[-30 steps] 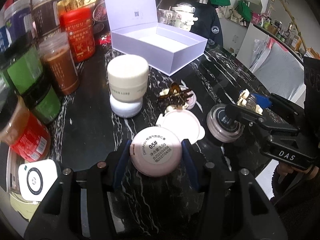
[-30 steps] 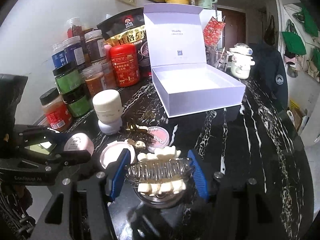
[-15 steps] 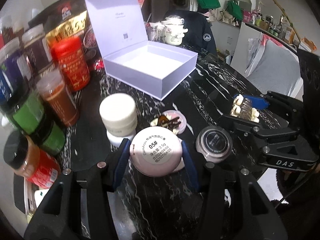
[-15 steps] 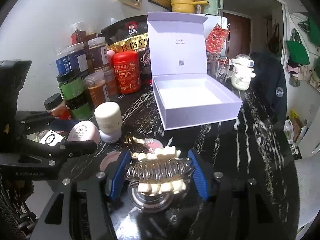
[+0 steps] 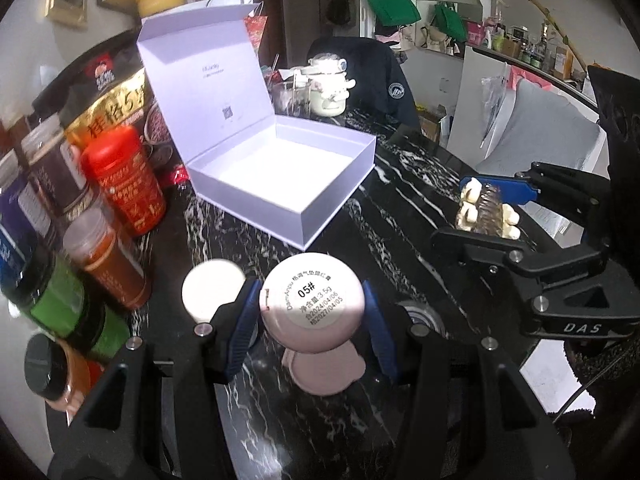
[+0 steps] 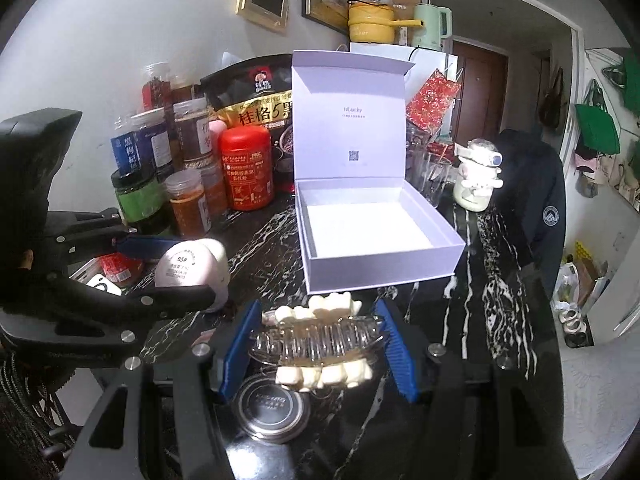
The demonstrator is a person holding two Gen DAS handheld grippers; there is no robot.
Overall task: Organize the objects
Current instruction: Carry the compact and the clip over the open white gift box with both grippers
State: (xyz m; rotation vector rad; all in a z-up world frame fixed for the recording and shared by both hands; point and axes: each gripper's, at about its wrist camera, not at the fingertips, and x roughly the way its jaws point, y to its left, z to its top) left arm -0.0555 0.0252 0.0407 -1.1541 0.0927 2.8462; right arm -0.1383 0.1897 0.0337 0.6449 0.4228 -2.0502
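Black marble counter (image 5: 400, 208), jars crowding the left, and both claws are loaded and off the surface! Left claw (image 5: 312, 312) is clamped on a pink compact (image 5: 314, 300), label up; right claw (image 6: 316, 344) is clamped on a hair clip (image 6: 320, 340), long axis crosswise between the fingers. Ahead of both sits the open box (image 6: 372, 236), lid up, nothing visible inside. It lies straight ahead of the right claw, which looks marginally nearer.

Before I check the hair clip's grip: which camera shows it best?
The right wrist view: the hair clip fills the centre, shut between the right gripper and its blue pads. The left wrist view shows it small, side-on at the right edge.
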